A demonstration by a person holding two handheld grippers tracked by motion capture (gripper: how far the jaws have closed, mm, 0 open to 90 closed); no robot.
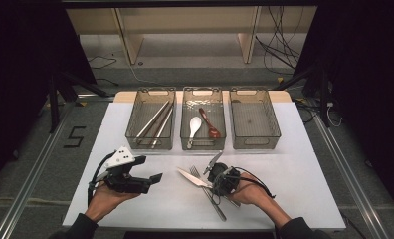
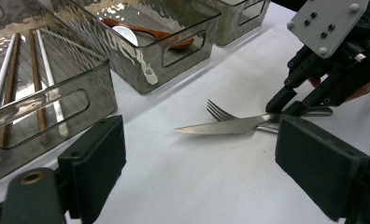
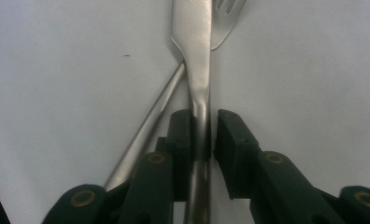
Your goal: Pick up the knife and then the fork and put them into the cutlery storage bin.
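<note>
The right tool [image 1: 214, 175] sits low over the white counter [image 1: 294, 184], just in front of the middle bin [image 1: 203, 144]. Its jaws stand narrow, with the handle of the knife [image 3: 195, 56] between them. In the right gripper view one pad lies against the handle while a thin gap shows beside the other pad, so a firm grip cannot be told.

The knife lies flat on the counter in front of the middle bin, its blade pointing toward the left tool [image 1: 157, 178]. The fork [image 2: 219, 112] lies under the knife and crosses it at a slant; its tines show just behind the blade, on the side toward the middle bin, and its handle runs out beside the right tool's jaws.

The left tool is held in a hand [image 1: 105, 196] in front of the left bin [image 1: 150, 144], well apart from the knife. Its jaws stand wide with nothing between them.

The left bin holds chopsticks [image 1: 155, 122]. The middle bin holds a white spoon [image 1: 194, 127] and a brown spoon [image 1: 210, 123] side by side. A third bin [image 1: 254, 142] stands to the right of the middle bin.
</note>
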